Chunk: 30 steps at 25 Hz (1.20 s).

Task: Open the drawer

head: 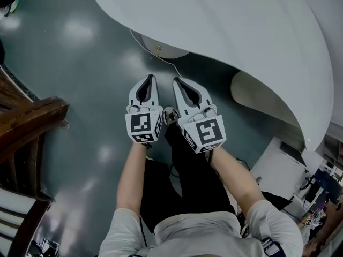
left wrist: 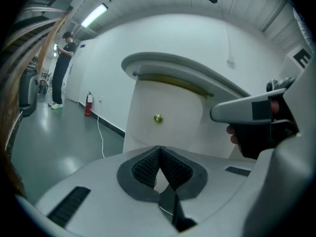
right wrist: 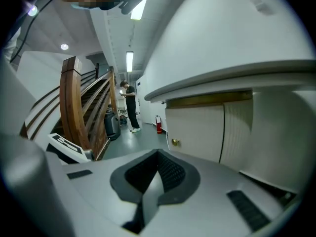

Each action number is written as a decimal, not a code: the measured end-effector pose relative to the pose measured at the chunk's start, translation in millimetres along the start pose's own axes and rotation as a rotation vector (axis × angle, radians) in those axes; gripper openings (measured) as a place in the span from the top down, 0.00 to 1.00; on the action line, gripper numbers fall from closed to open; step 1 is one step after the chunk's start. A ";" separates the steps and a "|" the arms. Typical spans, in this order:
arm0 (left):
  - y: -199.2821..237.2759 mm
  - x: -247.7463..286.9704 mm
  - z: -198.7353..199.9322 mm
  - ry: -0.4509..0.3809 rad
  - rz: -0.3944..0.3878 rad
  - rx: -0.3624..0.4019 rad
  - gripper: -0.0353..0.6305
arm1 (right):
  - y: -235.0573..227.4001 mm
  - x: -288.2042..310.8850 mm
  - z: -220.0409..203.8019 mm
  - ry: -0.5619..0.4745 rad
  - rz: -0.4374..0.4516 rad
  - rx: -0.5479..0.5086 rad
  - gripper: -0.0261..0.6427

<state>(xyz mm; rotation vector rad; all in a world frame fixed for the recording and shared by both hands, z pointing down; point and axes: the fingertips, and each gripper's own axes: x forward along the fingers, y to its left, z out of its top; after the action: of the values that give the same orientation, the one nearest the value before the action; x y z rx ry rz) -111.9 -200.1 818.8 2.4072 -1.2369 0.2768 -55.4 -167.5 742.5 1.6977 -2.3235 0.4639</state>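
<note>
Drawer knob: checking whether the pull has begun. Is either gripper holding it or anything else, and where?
Nothing is held. The left gripper and right gripper are both shut and empty, apart from the brass knob ahead.

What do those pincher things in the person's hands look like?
The left gripper and right gripper are pale grey and pointed like beaks, with black ribbed pads inside. Each carries a cube printed with black-and-white square markers. The person wears a light short-sleeved shirt and dark trousers.
</note>
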 end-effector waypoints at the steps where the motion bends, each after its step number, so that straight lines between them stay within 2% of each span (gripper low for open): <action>1: 3.3 7.3 -9.4 0.003 -0.006 0.001 0.94 | -1.5 4.0 -6.0 -0.006 -0.002 0.003 0.94; 9: 33.1 85.9 -78.1 0.006 -0.063 -0.074 0.94 | -22.6 30.9 -55.2 -0.006 -0.018 0.000 0.94; 12: 41.1 113.7 -97.7 0.009 -0.106 -0.162 0.94 | -27.8 38.0 -66.0 0.004 -0.024 0.003 0.94; 13: 42.6 123.1 -100.3 0.004 -0.125 -0.202 0.90 | -28.4 39.5 -67.2 0.007 -0.022 0.001 0.94; 14: 43.6 132.5 -101.9 0.001 -0.144 -0.242 0.79 | -28.6 40.8 -67.7 0.009 -0.019 -0.001 0.94; 15: 44.7 141.6 -104.0 0.004 -0.159 -0.276 0.73 | -28.2 41.8 -67.7 0.012 -0.015 -0.004 0.94; 21: 65.2 185.6 -132.3 0.089 -0.149 -0.399 0.67 | -29.4 49.4 -65.0 0.019 0.000 -0.028 0.94; 26: 65.9 196.6 -136.0 0.066 -0.230 -0.495 0.67 | -36.3 55.0 -66.0 0.023 -0.011 -0.031 0.94; 30: 68.0 204.3 -136.2 0.054 -0.250 -0.537 0.67 | -41.5 59.2 -67.4 0.022 -0.026 -0.035 0.94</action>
<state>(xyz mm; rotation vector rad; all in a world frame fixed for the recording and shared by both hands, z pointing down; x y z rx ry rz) -45.7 -322.7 1032.1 2.0357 -0.8380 -0.0625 -34.1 -205.6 831.2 1.6959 -2.2778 0.4322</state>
